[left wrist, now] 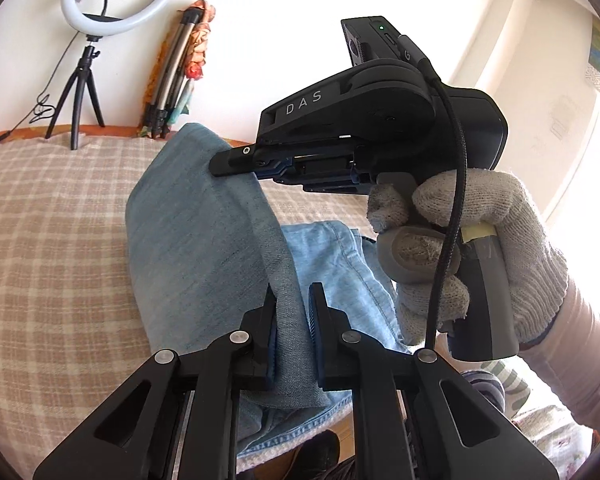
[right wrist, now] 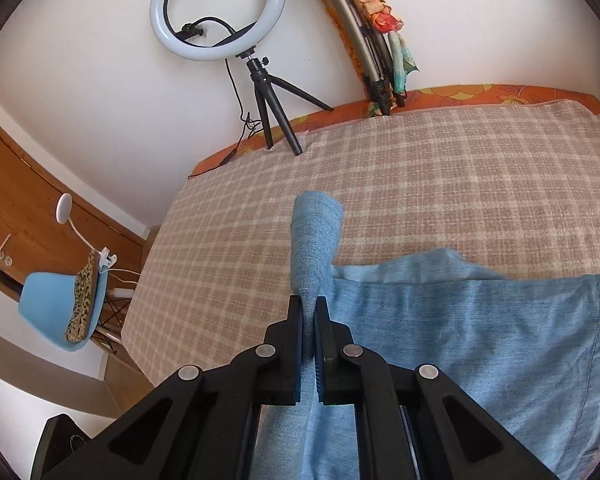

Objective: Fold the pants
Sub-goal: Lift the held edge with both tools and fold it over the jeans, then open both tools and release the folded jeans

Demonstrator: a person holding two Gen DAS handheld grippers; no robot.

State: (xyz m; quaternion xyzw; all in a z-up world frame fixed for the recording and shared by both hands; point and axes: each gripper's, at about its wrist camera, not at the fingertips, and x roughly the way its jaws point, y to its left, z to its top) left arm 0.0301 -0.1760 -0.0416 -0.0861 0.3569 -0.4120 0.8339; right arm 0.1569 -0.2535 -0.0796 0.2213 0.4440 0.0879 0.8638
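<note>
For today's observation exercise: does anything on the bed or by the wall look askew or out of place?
Nothing stands out. Both grippers, left and right, pinch the lifted jeans over the checked blanket; the ring light stands upright.

We see a bed (right wrist: 420, 168) under a beige checked cover. The blue pants (right wrist: 480, 320) lie on its near part. Beyond the pants, at the far edge, a ring light (right wrist: 216, 12) stands on its tripod, a folded tripod (right wrist: 376, 68) beside it.

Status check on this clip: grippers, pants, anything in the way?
Left gripper and right gripper both shut on the jeans, fold lifted. Ring light tripod at the far edge, clear of the fold.
</note>
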